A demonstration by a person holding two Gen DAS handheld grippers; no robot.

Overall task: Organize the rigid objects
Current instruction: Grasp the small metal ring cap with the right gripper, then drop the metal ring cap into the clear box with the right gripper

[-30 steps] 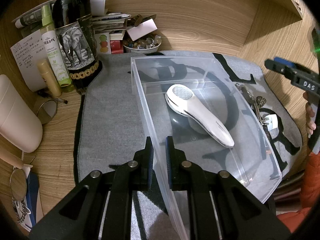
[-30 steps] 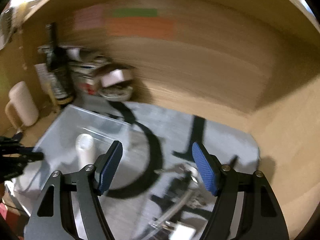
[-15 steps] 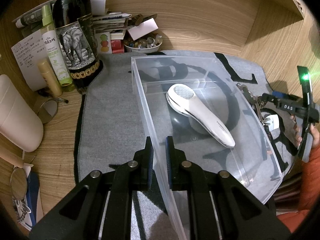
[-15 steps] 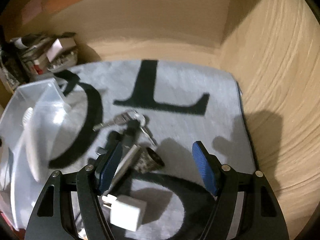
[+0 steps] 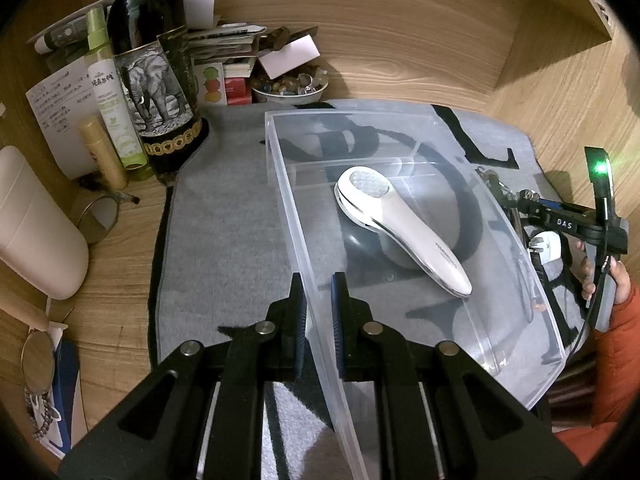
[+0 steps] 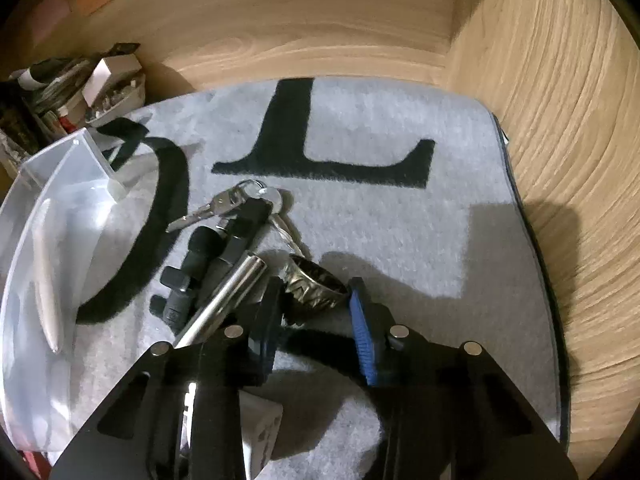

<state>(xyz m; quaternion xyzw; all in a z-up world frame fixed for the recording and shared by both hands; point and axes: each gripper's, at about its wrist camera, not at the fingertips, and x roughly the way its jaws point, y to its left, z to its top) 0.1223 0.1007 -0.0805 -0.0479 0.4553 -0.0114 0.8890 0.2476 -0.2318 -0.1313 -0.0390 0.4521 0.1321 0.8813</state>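
Right wrist view: our right gripper (image 6: 316,322) has just been closing around a dark patterned ring (image 6: 314,286) between its fingers on the grey mat (image 6: 380,220); contact unclear. Our left gripper (image 5: 319,312) clamps the clear bin (image 5: 288,200) wall.

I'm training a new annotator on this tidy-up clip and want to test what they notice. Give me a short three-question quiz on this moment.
1. True or false: the white handheld device lies inside the clear bin.
2. What do the left gripper's fingers clamp? A: the bin's wall. B: the keys. C: the bottle.
3. Fill in: the thing between the right gripper's fingers is a ____.

Key: 1 true. 2 A. 3 dark patterned ring, lying on the grey mat.
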